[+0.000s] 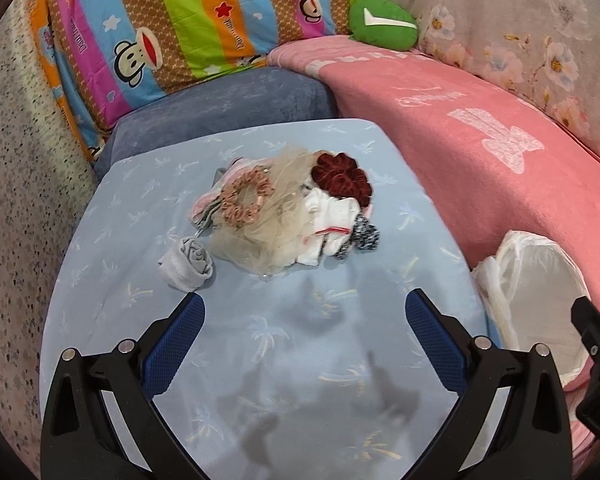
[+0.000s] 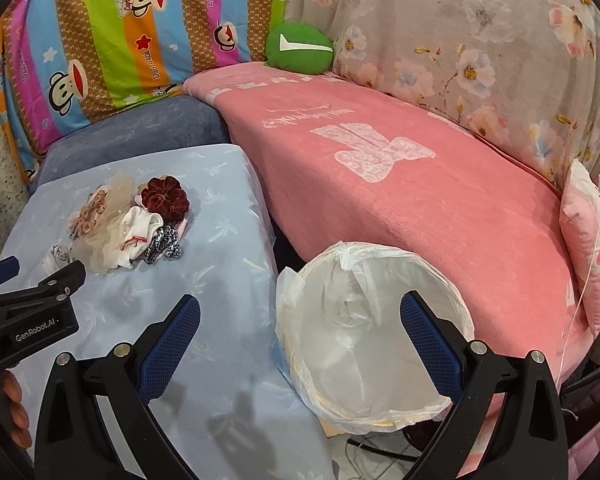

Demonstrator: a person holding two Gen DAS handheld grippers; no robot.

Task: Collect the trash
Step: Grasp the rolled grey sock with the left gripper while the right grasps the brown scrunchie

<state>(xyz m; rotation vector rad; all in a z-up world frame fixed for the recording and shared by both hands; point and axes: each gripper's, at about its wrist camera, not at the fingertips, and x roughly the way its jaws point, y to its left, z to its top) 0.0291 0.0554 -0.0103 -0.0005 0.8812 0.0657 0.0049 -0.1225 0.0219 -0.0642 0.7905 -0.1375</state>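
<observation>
A pile of small items lies on the light blue table: a beige scrunchie, a dark red scrunchie, beige netting, white cloth, a black-and-white scrunchie and a rolled grey cloth. My left gripper hangs open just short of the pile, nothing between its fingers. The right wrist view shows the same pile at the left. My right gripper is open above the rim of a bin lined with a white bag, which stands beside the table's right edge.
A pink blanket covers the sofa to the right, with a green cushion, a striped cartoon pillow and a floral cover behind. A person's fingers hold the left gripper's handle. Cables lie on the floor below the bin.
</observation>
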